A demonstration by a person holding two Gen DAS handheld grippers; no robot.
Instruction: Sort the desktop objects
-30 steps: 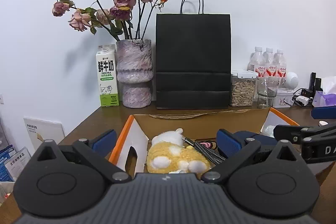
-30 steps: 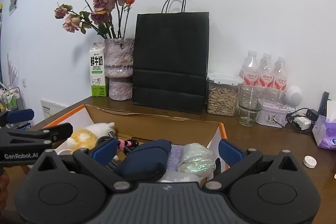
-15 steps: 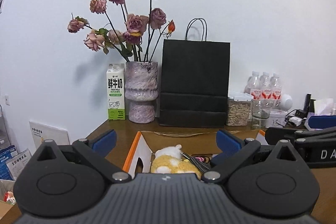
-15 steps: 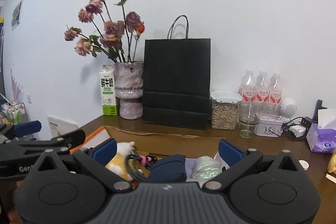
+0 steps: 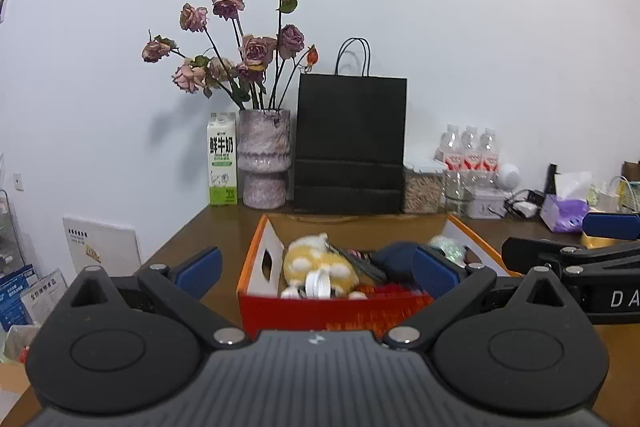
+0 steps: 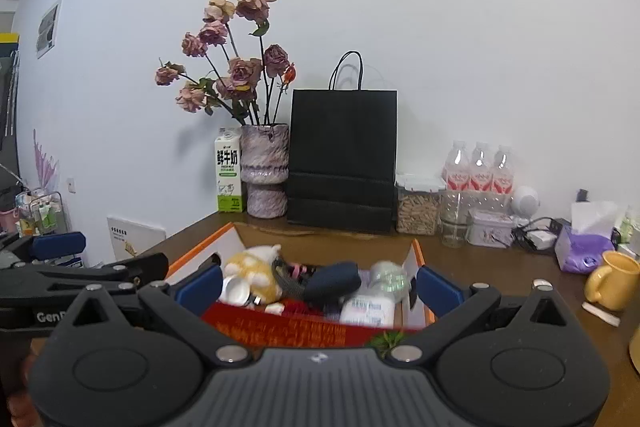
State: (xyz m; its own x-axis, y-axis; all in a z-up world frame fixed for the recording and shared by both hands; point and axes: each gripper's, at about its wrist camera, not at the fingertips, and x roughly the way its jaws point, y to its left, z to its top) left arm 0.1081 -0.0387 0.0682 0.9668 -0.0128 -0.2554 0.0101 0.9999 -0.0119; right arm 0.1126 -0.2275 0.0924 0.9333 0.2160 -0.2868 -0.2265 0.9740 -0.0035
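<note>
A: Left wrist view: both have pulled back from the box (image 5: 332,311); left hand-held gripper (image 5: 316,269) released, empty.

B: Right hand-held gripper (image 6: 318,285) too. The plush toy (image 6: 252,269) and pouch (image 6: 334,281) sit inside the box on the worktop (image 6: 500,267). Mug (image 6: 612,285) probably next.

Cardboard box (image 5: 256,291), glossy red front; fuzzy plush toy (image 5: 320,261); matt black paper bag (image 5: 350,143); brown wood table (image 5: 216,231).

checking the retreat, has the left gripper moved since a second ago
Yes. The left gripper has pulled back and up from the orange cardboard box: the black paper bag behind looks smaller, and the box's red front wall now shows.
</note>
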